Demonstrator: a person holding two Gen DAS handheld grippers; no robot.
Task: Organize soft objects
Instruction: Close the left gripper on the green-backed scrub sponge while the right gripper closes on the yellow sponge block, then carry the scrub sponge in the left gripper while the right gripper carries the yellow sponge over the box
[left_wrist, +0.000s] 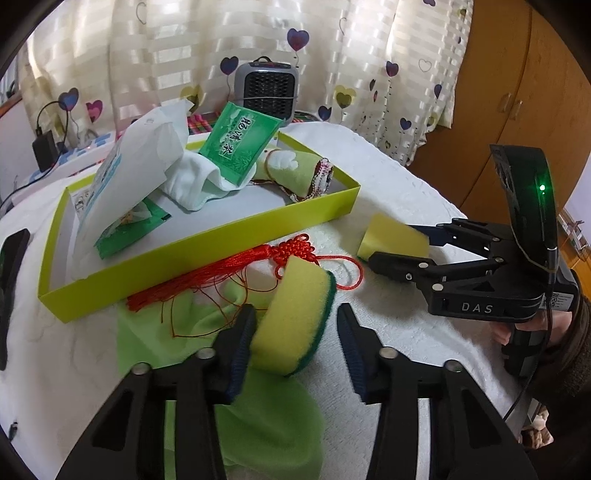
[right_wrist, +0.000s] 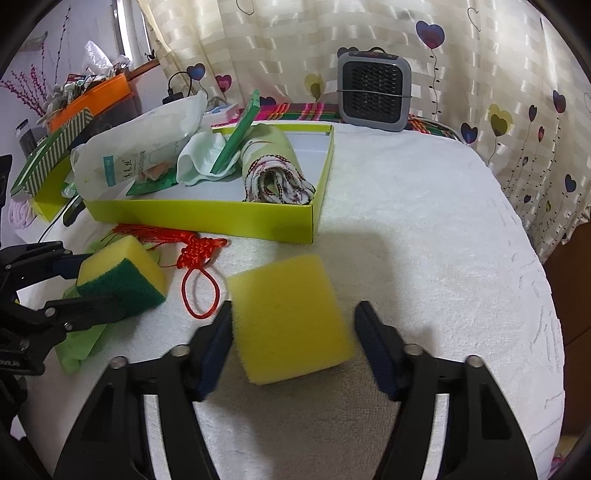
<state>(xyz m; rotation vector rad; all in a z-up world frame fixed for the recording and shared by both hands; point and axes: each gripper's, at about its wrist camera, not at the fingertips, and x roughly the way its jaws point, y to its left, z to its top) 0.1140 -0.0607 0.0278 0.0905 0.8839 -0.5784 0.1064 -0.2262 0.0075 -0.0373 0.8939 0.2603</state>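
A yellow sponge with a green scouring side (left_wrist: 295, 317) stands tilted between the fingers of my left gripper (left_wrist: 295, 343); the left pad touches it, the right pad stands apart, so the gripper is open. The sponge also shows in the right wrist view (right_wrist: 122, 277). A plain yellow sponge (right_wrist: 291, 317) lies on the white cloth between the open fingers of my right gripper (right_wrist: 293, 347); its left pad touches the sponge, the right is apart. In the left wrist view that sponge (left_wrist: 395, 236) sits at the right gripper's tips (left_wrist: 402, 243).
A lime-green tray (left_wrist: 207, 258) holds a tissue pack, white sock, green packets and a rolled green towel (right_wrist: 273, 166). A red tasselled knot (right_wrist: 195, 251) and a light green cloth (left_wrist: 258, 413) lie in front of it. A grey heater (right_wrist: 373, 92) stands behind.
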